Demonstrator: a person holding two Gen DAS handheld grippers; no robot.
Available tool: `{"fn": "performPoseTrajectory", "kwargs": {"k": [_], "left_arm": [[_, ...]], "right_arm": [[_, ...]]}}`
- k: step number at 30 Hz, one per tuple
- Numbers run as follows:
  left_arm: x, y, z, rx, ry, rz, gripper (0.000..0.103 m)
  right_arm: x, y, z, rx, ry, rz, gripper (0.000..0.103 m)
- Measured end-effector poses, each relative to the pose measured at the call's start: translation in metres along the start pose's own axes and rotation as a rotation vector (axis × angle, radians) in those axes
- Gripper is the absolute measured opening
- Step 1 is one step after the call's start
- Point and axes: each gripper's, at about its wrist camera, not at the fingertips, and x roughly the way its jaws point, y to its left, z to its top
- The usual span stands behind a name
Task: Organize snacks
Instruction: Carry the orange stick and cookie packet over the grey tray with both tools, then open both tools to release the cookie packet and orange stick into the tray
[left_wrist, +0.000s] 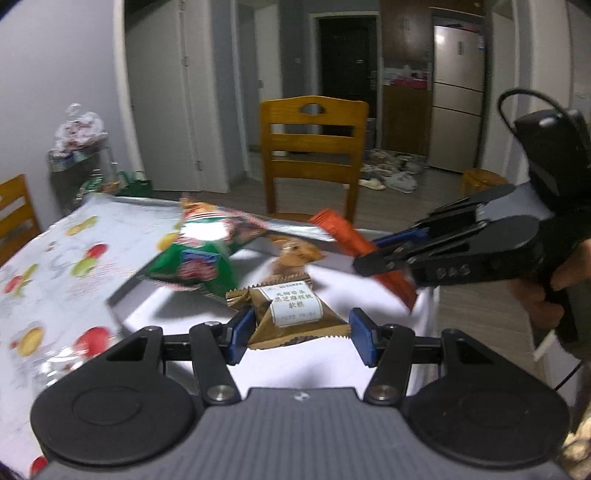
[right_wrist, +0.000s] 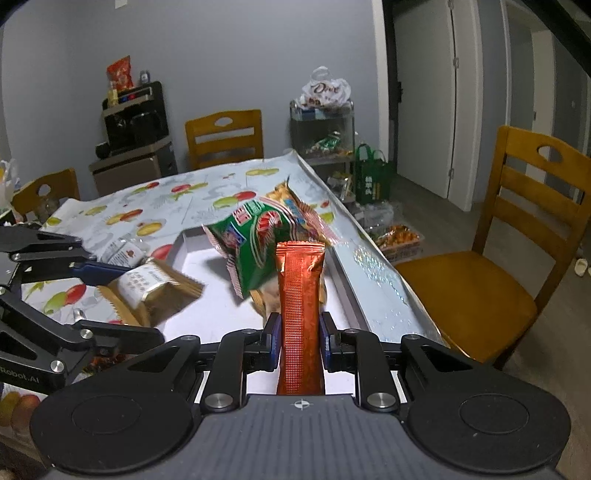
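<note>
Hovering over the shallow white tray (right_wrist: 207, 254) on the fruit-print tablecloth (right_wrist: 155, 206), both grippers carry a snack; the right gripper (right_wrist: 299, 338) has its jaws clamped on a long orange foil stick pack (right_wrist: 300, 295), long axis running straight out ahead between the fingers; the left gripper (left_wrist: 301, 338) grips a brown-gold square biscuit packet (left_wrist: 291, 314) at mid width; a green crisp bag (right_wrist: 258, 240) leans on the tray's far edge, so, by my reckoning, the free white floor nearest each jaw is the drop spot.
</note>
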Motion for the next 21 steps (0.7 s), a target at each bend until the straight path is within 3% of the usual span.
{"fn": "performPoseTrajectory", "kwargs": {"k": [8, 14, 21], "left_arm": [[0.042, -0.013, 0.013, 0.118, 0.088, -0.105, 0.054], [0.065, -0.027, 0.012, 0.226, 0.138, -0.101, 0.055], [0.081, -0.028, 0.008, 0.257, 0.189, -0.123, 0.055]], "right_arm": [[0.010, -0.011, -0.009, 0.007, 0.055, 0.025, 0.023], [0.015, -0.015, -0.013, 0.015, 0.078, 0.026, 0.023], [0.017, -0.018, -0.015, 0.017, 0.085, 0.029, 0.023]]}}
